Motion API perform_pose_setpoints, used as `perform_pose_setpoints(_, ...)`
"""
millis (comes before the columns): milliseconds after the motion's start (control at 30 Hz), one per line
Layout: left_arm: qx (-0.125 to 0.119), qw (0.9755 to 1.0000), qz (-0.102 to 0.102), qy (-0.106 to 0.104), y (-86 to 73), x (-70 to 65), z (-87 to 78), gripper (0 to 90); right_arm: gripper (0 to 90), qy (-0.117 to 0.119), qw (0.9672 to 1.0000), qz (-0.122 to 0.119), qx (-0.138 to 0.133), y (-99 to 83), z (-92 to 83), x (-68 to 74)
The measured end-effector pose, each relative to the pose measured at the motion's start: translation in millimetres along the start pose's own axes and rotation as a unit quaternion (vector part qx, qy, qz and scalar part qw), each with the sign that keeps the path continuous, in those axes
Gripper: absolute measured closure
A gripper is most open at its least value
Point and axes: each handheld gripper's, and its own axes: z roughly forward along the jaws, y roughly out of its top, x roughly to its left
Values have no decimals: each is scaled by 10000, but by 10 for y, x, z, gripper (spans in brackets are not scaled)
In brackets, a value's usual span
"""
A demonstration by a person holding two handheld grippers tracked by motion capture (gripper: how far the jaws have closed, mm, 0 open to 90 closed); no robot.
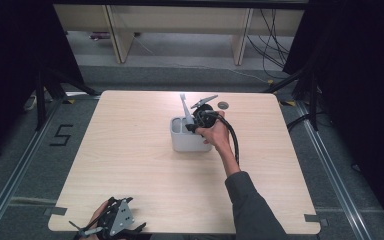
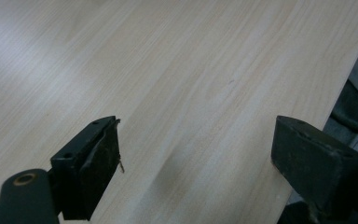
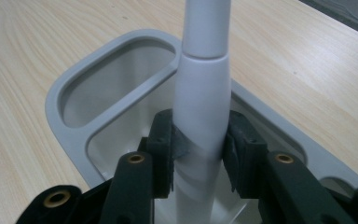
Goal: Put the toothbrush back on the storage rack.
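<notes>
A grey holder [image 1: 189, 135] sits near the middle of the table [image 1: 130, 165], a bit toward the far side. It has more than one hole in its top. In the right gripper view, the small hole [image 3: 116, 79] on the left looks bare inside, and the big hole next to it has a white handle [image 3: 200, 107] standing in it. The handle stands almost straight up – in the high view it pokes out above the holder's rim and leans a little [image 1: 185, 107].

The right gripper [image 3: 199, 156] has its two black jaws pressed tight on the handle, one on each side, just above the rim of the big hole. In the high view the right hand [image 1: 214, 132] is right over the holder's right end.

The left gripper [image 2: 196, 163] is far away from all this, at the near edge of the table by its left corner [image 1: 111, 222]. Its jaws are wide apart with just bare wood between them. In the left gripper view the table edge runs close by the right jaw.

A small dark round thing [image 1: 223, 105] lies near the far edge, just behind the right hand. All around the holder the wood is open – most of all on the left side.
</notes>
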Motion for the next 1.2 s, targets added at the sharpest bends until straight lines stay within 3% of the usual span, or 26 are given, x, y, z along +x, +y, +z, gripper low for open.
perform_pose_setpoints(33, 4, 10000, 5, 0, -1, 1, 0, 149, 660, 93, 9998, 196, 30, 3, -6, 25)
perform_pose_setpoints(100, -8, 10000, -9, -9, -1, -1, 0, 149, 659, 28, 9996, 274, 27, 7, -6, 33)
perform_pose_setpoints(200, -15, 10000, -10, -11, -1, -3, 0, 149, 653, 110, 9996, 244, -46, 8, 13, 41)
perform_pose_setpoints(233, -12, 10000, -13, -12, 0, -2, 0, 149, 652, 123, 9999, 60, 0, 19, 7, 28)
perform_pose_setpoints(267, -12, 10000, -17, -11, -1, -3, 1, 149, 652, 65, 10000, 35, -13, 20, 12, 33)
perform_pose_setpoints(333, -10, 10000, -11, -12, -1, -4, 0, 149, 650, 34, 9998, 190, 80, 19, 14, 54)
perform_pose_setpoints(600, -10, 10000, -3, -12, -2, -2, -1, 149, 647, 7, 9997, 227, 84, 17, -1, 47)
perform_pose_setpoints(633, -9, 10000, -4, -13, -2, -2, 0, 149, 646, 1, 9996, 260, 78, 13, -12, 48)
perform_pose_setpoints(667, -9, 10000, -7, -11, -2, -2, 0, 149, 645, 95, 9999, 83, 28, 14, -32, 30)
perform_pose_setpoints(733, -4, 10000, -8, -11, -3, -3, 2, 149, 644, 102, 9999, -53, -98, 5, -46, 13)
perform_pose_setpoints(767, -6, 10000, -11, -13, -3, -4, 2, 149, 642, 79, 9999, 62, -31, 5, -84, 30)
perform_pose_setpoints(1000, 9, 10000, -19, -19, -5, -6, 7, 149, 623, 63, 9997, -1, -230, -18, -216, 24)
perform_pose_setpoints(1200, 10, 10000, -11, -25, -5, -4, 6, 149, 599, 59, 9998, 35, -202, -31, -333, 9)
